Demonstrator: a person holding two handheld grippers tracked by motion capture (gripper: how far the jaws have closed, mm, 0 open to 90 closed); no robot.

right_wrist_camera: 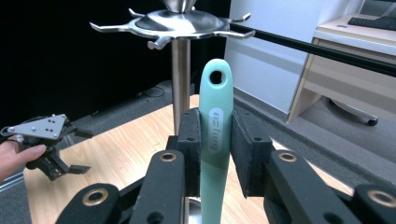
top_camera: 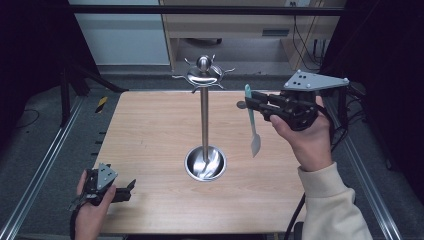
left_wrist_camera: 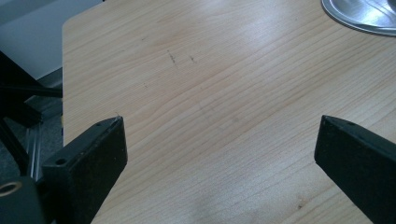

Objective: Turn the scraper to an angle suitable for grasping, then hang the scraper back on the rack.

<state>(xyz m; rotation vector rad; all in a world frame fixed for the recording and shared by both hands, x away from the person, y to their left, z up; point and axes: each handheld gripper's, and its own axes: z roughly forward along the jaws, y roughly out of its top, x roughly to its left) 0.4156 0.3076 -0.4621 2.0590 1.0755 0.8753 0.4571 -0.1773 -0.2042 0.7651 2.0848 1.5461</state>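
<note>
At seven o'clock on the worktop (top_camera: 150,130), the left gripper (top_camera: 125,192) rests low with its fingers (left_wrist_camera: 93,154) apart and empty. Farther out, at two o'clock, the right gripper (top_camera: 250,102) has its fingers (right_wrist_camera: 191,140) clamped on the upper handle of a mint-green spatula (top_camera: 251,120), held upright in the air with the blade hanging down (probably light, stiff, smooth plastic, so likely slippery). Its hanging hole (right_wrist_camera: 216,77) sits just below a hooked arm of the polished steel rack (top_camera: 204,100), which stands at twelve o'clock.
</note>
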